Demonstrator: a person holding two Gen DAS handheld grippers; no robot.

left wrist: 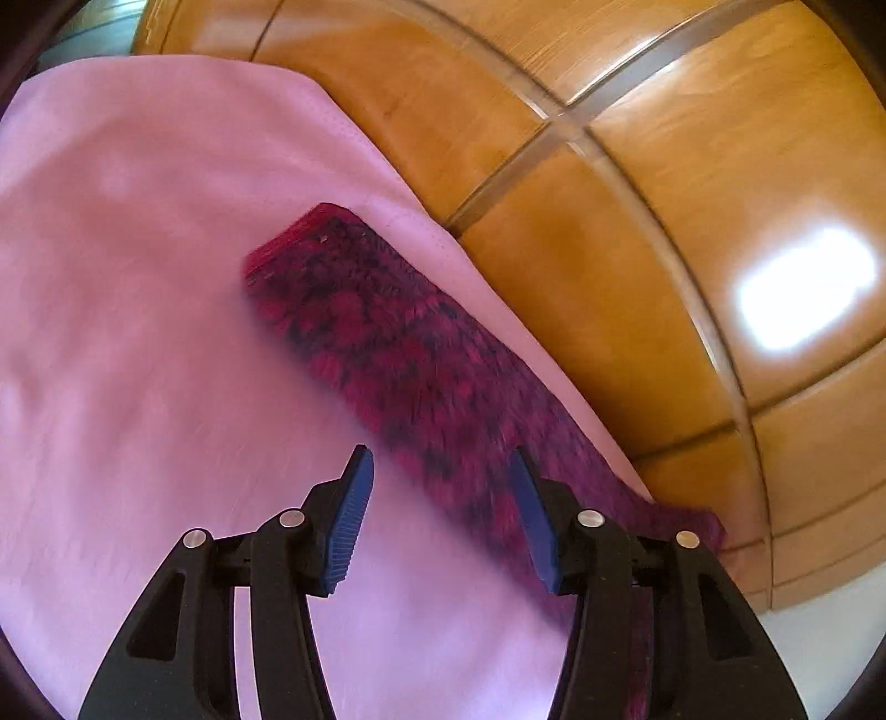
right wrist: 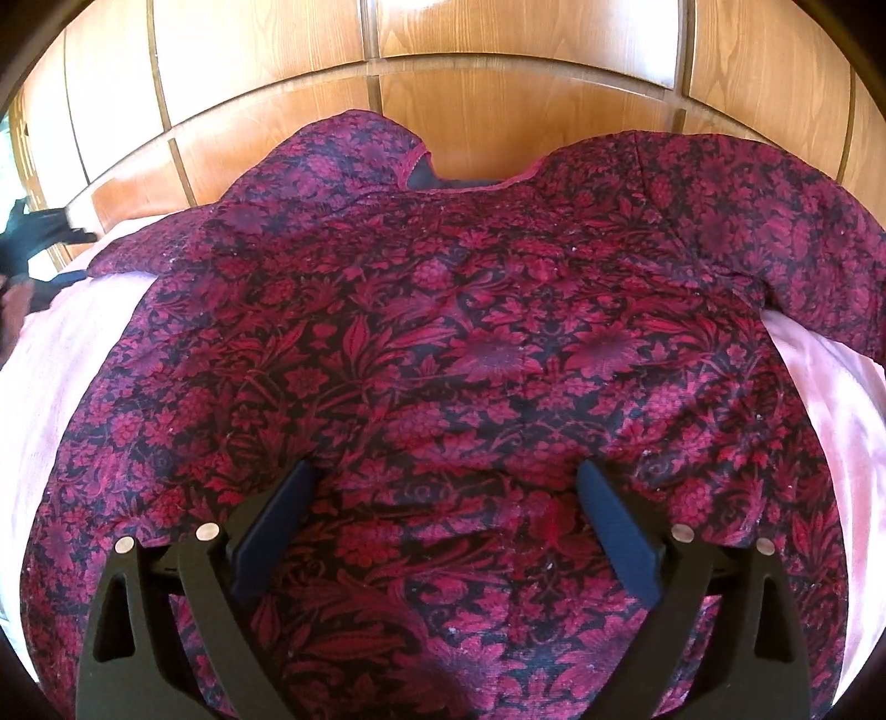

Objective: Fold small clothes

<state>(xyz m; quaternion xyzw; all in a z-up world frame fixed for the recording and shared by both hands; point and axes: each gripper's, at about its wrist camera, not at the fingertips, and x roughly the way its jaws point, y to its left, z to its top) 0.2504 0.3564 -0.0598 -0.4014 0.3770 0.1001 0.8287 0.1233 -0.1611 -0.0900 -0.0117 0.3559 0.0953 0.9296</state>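
The garment, a dark red floral top, lies spread flat on a pink sheet over the counter, neck opening towards the wooden panelling. One sleeve stretches out along the sheet's far edge, its cuff lying flat. The right gripper hangs above the lower body of the garment, jaws spread wide with cloth below them and nothing gripped. The left gripper hovers over the sleeve near its shoulder end, jaws about half spread and empty; the view there is smeared, so whether the pads touch cloth cannot be told. No fold is yet made. Risks, as judged: the sleeve sits close to the sheet's edge, and a careless pull could drag it, or the sheet with it, off that side. A pinch taken too deep could catch the pink sheet along with the fabric and lift both. The opposite sleeve is bunched at the far right, and folding over it uncorrected would set a crooked crease. Nothing stands on the garment. The panelling runs close behind, leaving little room beyond the collar. A dark object at the left edge of the right view is too small to identify.
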